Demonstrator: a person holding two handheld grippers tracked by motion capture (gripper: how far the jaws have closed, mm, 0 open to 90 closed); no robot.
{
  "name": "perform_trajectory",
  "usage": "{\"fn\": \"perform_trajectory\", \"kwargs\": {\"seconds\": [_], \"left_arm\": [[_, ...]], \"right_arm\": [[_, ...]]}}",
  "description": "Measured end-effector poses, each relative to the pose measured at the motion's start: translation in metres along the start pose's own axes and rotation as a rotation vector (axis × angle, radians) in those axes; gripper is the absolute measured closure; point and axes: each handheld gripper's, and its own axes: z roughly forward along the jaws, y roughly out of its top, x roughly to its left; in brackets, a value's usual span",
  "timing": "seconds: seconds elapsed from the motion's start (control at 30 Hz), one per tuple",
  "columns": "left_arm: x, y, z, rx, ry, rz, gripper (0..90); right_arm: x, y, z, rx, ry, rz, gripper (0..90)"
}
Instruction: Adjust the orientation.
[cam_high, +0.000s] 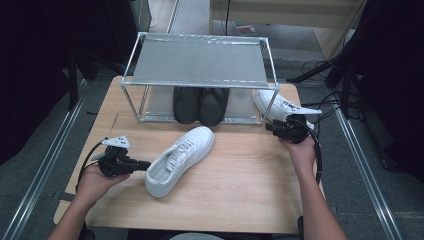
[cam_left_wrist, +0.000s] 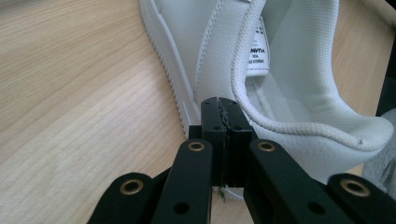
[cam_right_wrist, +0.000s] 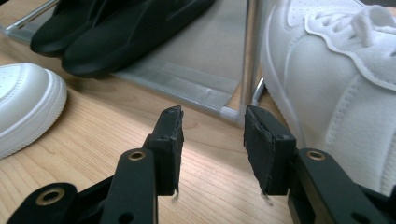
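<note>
A white sneaker (cam_high: 182, 157) lies diagonally on the middle of the wooden table (cam_high: 245, 180), heel toward me. My left gripper (cam_high: 148, 164) is level at that heel. In the left gripper view it (cam_left_wrist: 223, 105) is shut with nothing between its jaws, its tips against the outer side of the sneaker (cam_left_wrist: 289, 60) just below the heel collar. A second white sneaker (cam_high: 280, 106) stands by the right end of the rack. My right gripper (cam_high: 268, 126) is just in front of it, open and empty (cam_right_wrist: 213, 114), with the second sneaker (cam_right_wrist: 327, 79) close on its right.
A metal two-shelf rack (cam_high: 200, 62) stands at the back of the table. A pair of black shoes (cam_high: 200, 105) sits on its lower shelf. The rack's corner post (cam_right_wrist: 250, 56) rises right ahead of my right gripper, with the black shoes (cam_right_wrist: 121, 28) to the left.
</note>
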Motion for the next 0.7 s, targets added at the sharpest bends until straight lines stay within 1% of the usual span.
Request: {"fn": "perform_trajectory", "kwargs": {"seconds": [0.03, 0.1, 0.13, 0.17, 0.33, 0.43, 0.5, 0.57, 0.67, 0.7], "left_arm": [[-0.003, -0.001, 0.001, 0.002, -0.004, 0.003, 90.0], [-0.005, -0.001, 0.001, 0.003, -0.004, 0.006, 90.0], [-0.008, -0.002, 0.003, 0.003, -0.007, 0.008, 90.0], [-0.01, -0.003, 0.004, -0.005, -0.012, 0.001, 90.0], [-0.015, -0.005, 0.005, -0.008, -0.01, -0.003, 90.0], [-0.019, -0.005, 0.006, -0.007, -0.021, 0.002, 90.0], [-0.026, -0.006, 0.009, 0.004, -0.025, 0.017, 90.0], [-0.031, -0.005, 0.011, 0.004, -0.03, 0.035, 90.0], [-0.038, -0.003, 0.013, -0.012, -0.044, 0.043, 90.0], [-0.038, -0.003, 0.013, -0.012, -0.044, 0.043, 90.0]], "right_arm": [[0.001, 0.0, 0.0, 0.002, 0.002, -0.001, 58.9], [0.002, 0.0, 0.001, 0.004, 0.004, -0.002, 58.9], [0.003, -0.001, 0.002, 0.006, 0.007, -0.007, 58.9], [0.003, -0.001, 0.003, 0.007, 0.008, -0.008, 58.8], [0.004, -0.001, 0.003, 0.01, 0.012, -0.007, 58.8], [0.004, -0.001, 0.003, 0.007, 0.011, -0.005, 58.9], [0.003, -0.002, 0.002, 0.004, 0.009, -0.004, 58.8], [0.003, -0.002, 0.002, 0.004, 0.008, -0.005, 58.8], [0.004, -0.001, 0.003, 0.005, 0.008, -0.009, 58.8], [0.004, -0.001, 0.003, 0.005, 0.008, -0.009, 58.8]]}}
